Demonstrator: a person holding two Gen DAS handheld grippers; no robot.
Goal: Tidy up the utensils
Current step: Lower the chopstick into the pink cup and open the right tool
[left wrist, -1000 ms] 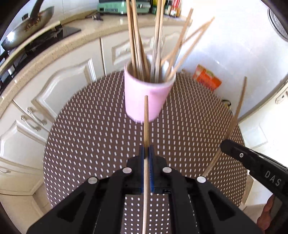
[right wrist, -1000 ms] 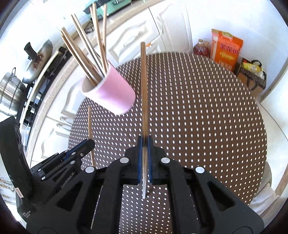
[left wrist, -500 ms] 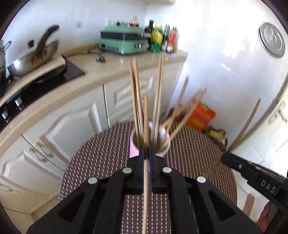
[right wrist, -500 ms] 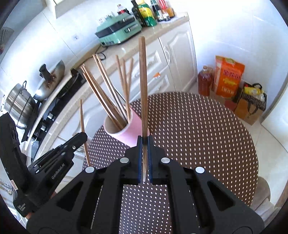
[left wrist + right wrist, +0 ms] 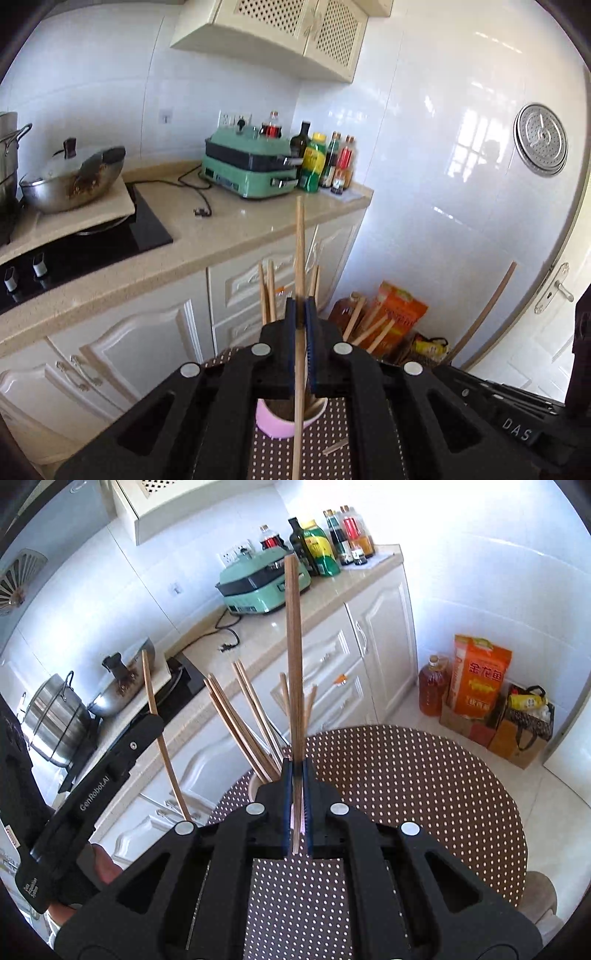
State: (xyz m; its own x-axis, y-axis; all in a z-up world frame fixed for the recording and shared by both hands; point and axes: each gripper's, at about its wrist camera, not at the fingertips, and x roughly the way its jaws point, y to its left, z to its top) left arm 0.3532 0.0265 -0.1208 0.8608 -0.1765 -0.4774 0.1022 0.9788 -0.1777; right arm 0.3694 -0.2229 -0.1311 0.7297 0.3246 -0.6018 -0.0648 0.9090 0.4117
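My left gripper [image 5: 300, 314] is shut on a wooden chopstick [image 5: 300, 251] that points up and runs down past a pink cup [image 5: 273, 424] on the dotted table. Several chopsticks [image 5: 267, 295] stand in the cup, mostly hidden behind the gripper. My right gripper [image 5: 296, 775] is shut on a darker wooden chopstick [image 5: 293, 646], held upright. The cup is hidden behind it; only the chopsticks in it [image 5: 243, 720] show. The left gripper [image 5: 122, 753] with its chopstick [image 5: 159, 731] shows at the left of the right wrist view. The right gripper's chopstick [image 5: 487, 306] shows at right in the left wrist view.
A round brown dotted table [image 5: 424, 786] lies below. A kitchen counter [image 5: 221, 236] with a green appliance [image 5: 251, 166], bottles [image 5: 325, 162] and a wok [image 5: 74, 181] stands behind. An orange bag [image 5: 480, 679] and an oil bottle [image 5: 434, 686] sit on the floor.
Both grippers have tilted up and risen, each still holding its chopstick. The cup has dropped low in both views and the counter and wall now fill them.
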